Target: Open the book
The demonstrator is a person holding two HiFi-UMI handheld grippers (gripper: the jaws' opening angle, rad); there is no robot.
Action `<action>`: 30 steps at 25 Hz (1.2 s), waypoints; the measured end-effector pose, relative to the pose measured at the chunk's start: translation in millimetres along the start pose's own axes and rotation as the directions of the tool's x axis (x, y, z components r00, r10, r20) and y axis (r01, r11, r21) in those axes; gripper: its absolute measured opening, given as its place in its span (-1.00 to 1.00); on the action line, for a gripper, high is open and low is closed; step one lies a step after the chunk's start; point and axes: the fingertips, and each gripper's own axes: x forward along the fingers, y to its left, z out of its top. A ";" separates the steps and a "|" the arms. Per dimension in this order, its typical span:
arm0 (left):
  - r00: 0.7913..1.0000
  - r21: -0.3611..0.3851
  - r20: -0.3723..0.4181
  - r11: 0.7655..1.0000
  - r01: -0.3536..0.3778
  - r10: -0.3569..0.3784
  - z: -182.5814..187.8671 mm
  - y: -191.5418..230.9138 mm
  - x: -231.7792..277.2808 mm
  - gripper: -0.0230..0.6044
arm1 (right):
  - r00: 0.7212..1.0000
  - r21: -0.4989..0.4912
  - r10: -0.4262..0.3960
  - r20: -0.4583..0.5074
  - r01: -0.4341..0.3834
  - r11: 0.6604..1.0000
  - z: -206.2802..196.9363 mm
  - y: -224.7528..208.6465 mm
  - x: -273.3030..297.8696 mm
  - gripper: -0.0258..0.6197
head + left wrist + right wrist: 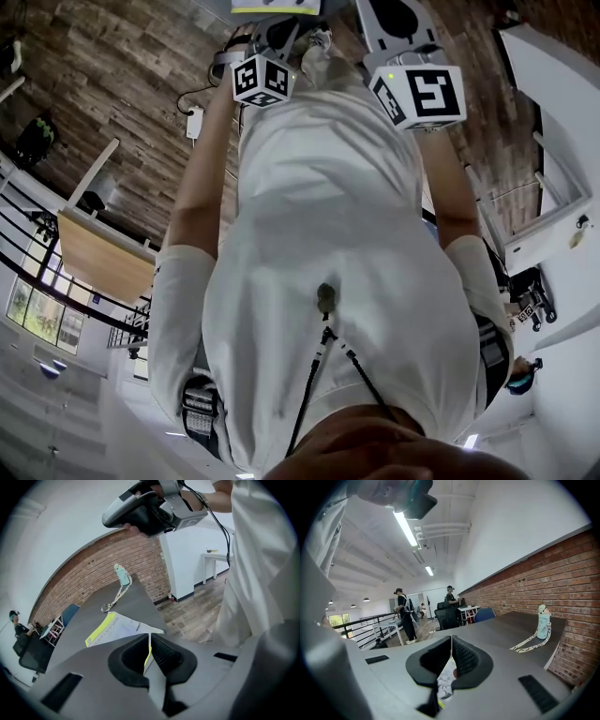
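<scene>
The book (117, 627), closed, with a white cover and a yellow-green spine edge, lies on the grey table (89, 620). In the left gripper view my left gripper (150, 638) hovers above the book's near corner, shut, with nothing between its jaws. My right gripper (451, 640) is also shut and empty, and a strip of the book (446, 682) shows below its jaws. In the left gripper view the right gripper's body (150, 508) hangs high, held in a hand. The head view shows only the two marker cubes (262, 80) (422, 94) beyond the person's white shirt.
A pale green bottle (542, 622) with a patterned lanyard (115, 599) stands at the table's far end by the brick wall (562, 573). People (404, 616), office chairs (447, 617) and a railing are farther off. A white side table (213, 562) stands on the wooden floor.
</scene>
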 end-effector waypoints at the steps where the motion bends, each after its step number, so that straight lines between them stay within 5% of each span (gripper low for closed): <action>1: 1.000 0.013 -0.012 1.000 0.002 -0.002 -3.0 -1.4 4.0 -0.84 | 1.000 0.003 0.001 -0.001 -0.001 1.000 -2.0 -0.3 -0.7 -0.81; 10: 0.994 0.075 -0.104 0.997 0.024 -0.016 -25.1 -6.4 27.6 -0.83 | 1.000 0.011 -0.004 -0.013 0.004 1.000 -11.4 -5.9 -7.2 -0.81; 14: 0.989 0.060 -0.149 0.998 0.024 -0.015 -28.9 -7.1 38.8 -0.52 | 1.000 0.023 -0.014 -0.022 0.015 1.000 -14.7 -13.7 -12.8 -0.80; 30: 0.985 0.114 -0.173 0.993 0.023 -0.003 -32.5 3.0 55.0 -0.52 | 0.999 0.030 -0.036 -0.030 0.037 0.999 -16.9 -23.4 -1.0 -0.81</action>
